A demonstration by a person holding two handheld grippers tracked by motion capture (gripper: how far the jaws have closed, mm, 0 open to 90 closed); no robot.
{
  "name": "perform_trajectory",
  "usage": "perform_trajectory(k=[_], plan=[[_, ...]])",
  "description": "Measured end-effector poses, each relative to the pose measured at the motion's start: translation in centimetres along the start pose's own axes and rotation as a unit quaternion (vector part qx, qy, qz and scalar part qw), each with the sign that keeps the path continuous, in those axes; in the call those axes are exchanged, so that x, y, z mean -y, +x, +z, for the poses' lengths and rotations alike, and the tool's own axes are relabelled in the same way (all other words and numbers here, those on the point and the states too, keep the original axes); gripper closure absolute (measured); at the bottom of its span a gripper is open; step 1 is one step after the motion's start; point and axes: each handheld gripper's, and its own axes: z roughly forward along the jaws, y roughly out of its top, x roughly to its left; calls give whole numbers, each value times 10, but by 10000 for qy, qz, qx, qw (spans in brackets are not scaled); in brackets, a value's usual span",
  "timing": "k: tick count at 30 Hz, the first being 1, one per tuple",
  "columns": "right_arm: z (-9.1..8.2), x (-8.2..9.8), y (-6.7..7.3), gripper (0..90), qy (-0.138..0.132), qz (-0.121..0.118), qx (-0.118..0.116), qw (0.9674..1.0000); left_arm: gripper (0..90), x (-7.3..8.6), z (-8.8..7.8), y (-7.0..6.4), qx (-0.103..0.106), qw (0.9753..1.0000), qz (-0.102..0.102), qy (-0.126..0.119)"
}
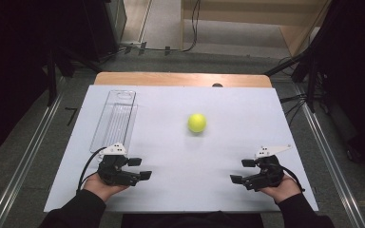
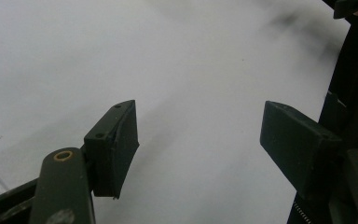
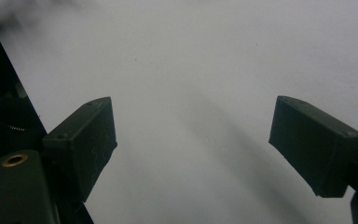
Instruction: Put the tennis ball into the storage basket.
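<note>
A yellow-green tennis ball [image 1: 196, 122] lies near the middle of the white table top [image 1: 180, 156]. A clear plastic tray [image 1: 114, 120] lies empty at the left, lengthwise front to back. My left gripper [image 1: 140, 168] rests near the front left, just below the tray, with its jaws spread and pointing right. My right gripper [image 1: 241, 171] rests near the front right, jaws spread and pointing left. In the left gripper view the open gripper [image 2: 198, 140] has bare white surface between its jaws. The right gripper view shows the same, an open gripper [image 3: 193, 140] over bare table.
The white sheet covers a wooden table whose far edge [image 1: 183, 79] shows at the back. Metal rails [image 1: 26, 156] run along both sides on the floor, with cables [image 1: 297, 102] at the right. The person's forearms enter from the bottom edge.
</note>
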Motion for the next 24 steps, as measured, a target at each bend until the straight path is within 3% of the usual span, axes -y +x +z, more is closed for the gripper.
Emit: perform_trajectory(k=[14, 24], plan=[[2, 0, 1, 127, 45, -8, 21, 10000, 267, 0, 1, 1, -4, 9999, -70, 84], [2, 0, 1, 127, 34, -2, 47, 10000, 267, 1, 1, 3, -151, 9996, -109, 200]])
